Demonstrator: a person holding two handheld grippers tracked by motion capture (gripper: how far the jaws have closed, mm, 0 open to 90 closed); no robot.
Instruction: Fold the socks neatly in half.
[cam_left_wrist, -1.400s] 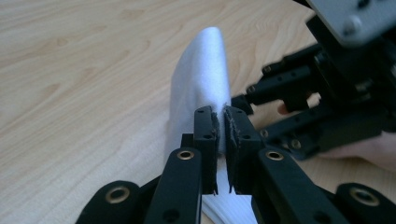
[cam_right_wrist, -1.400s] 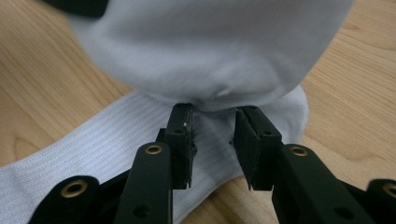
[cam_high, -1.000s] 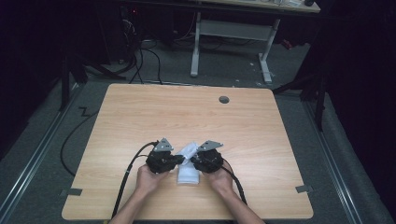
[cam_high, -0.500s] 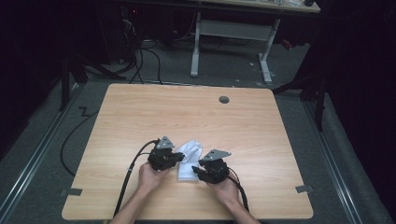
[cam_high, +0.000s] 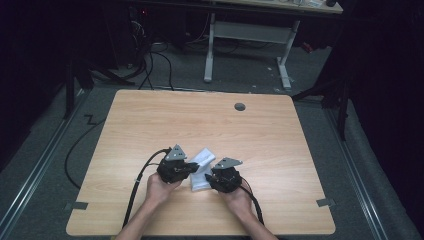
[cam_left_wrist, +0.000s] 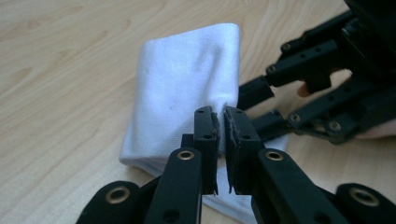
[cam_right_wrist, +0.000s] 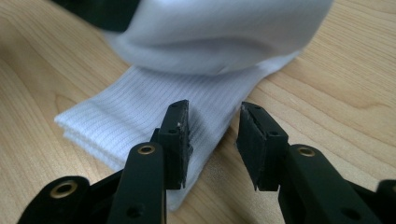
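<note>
The left gripper (cam_left_wrist: 221, 135) pinches a folded-over edge of the one white sock (cam_left_wrist: 182, 88), lifting that part off the table (cam_high: 150, 130). The right gripper (cam_right_wrist: 214, 140) has just been closing, its jaws still apart, straddling the edge of the ribbed cuff (cam_right_wrist: 140, 116) without pressing it. The sock lies between the two grippers near the table's front edge. One round cable hole (cam_high: 240, 106) sits far back.

This looks like a lab or recording room. A pale wooden table with a round cable hole (cam_high: 150, 125) stands on grey carpet, ringed by dark walls. Black cables (cam_high: 155, 60) trail on the floor behind it, beside a white-legged metal desk frame (cam_high: 250, 35).
</note>
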